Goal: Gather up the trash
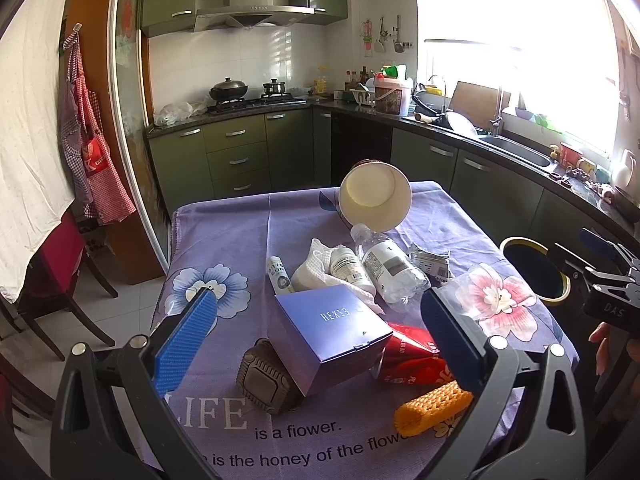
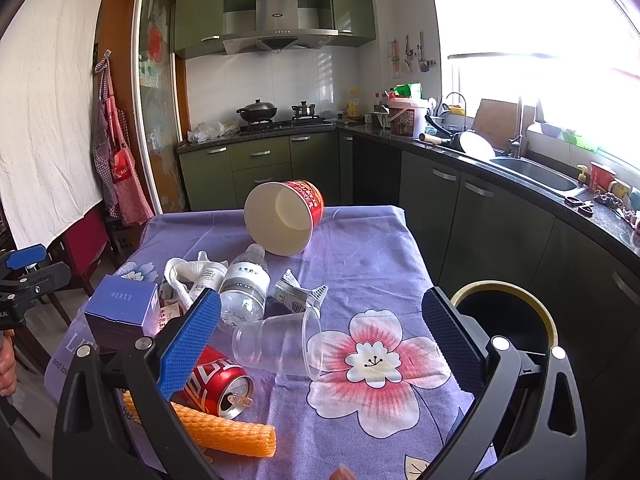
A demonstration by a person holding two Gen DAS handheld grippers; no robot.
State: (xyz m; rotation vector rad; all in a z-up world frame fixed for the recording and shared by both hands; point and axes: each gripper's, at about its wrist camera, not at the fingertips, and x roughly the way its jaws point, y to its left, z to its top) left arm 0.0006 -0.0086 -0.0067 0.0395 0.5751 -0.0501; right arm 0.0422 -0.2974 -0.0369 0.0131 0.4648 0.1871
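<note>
Purple cloth printed with large flowers covers the worktop, which fills the middle of both views. Trash lies scattered across it, mostly in the centre and lower left of the right wrist view.

A red paper bowl lies tipped on its side toward the far edge, its pale inside facing the camera and holding nothing visible. A clear plastic cup lies on its side in the middle, its mouth over a pink flower, also holding nothing visible. A round bin with a yellowish rim and a dark inside stands just beside the worktop's right edge, at lower right; its contents cannot be made out.

A clear plastic bottle with a white label lies beside a crumpled white tissue and a small silver wrapper. A blue box sits at left. A red can, opened, lies at lower centre, touching an orange foam net sleeve in front of it. In the left wrist view a brown ridged block leans against the box.

The left claw is spread wide, holding nothing, with the box between its blue pads. The right claw is also spread wide and holds nothing, above the cup.

Bare cloth lies along the right and far parts of the worktop.
</note>
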